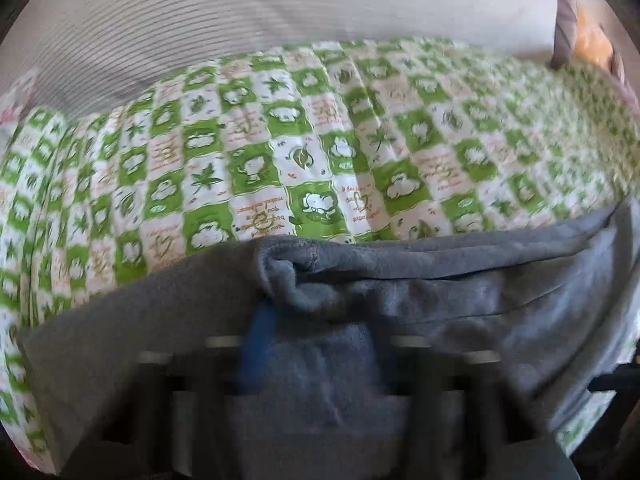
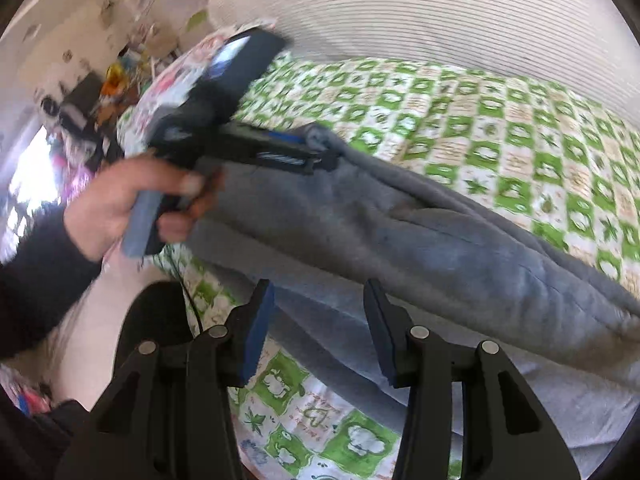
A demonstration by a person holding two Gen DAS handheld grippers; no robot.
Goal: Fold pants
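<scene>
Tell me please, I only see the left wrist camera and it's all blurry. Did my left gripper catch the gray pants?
Observer: Yes. The right wrist view shows the left gripper shut on a bunched edge of the gray pants.
Operator: Where's the other gripper?
Observer: The right gripper is open above a lower part of the pants, pinching nothing.
Operator: Who's holding mine?
Observer: A hand with a dark sleeve grips its handle.

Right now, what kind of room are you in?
Probably a bedroom at home: grey pants lie on a bed with a green checked cartoon sheet, a striped pillow behind it, and cluttered shelves nearby.
</scene>
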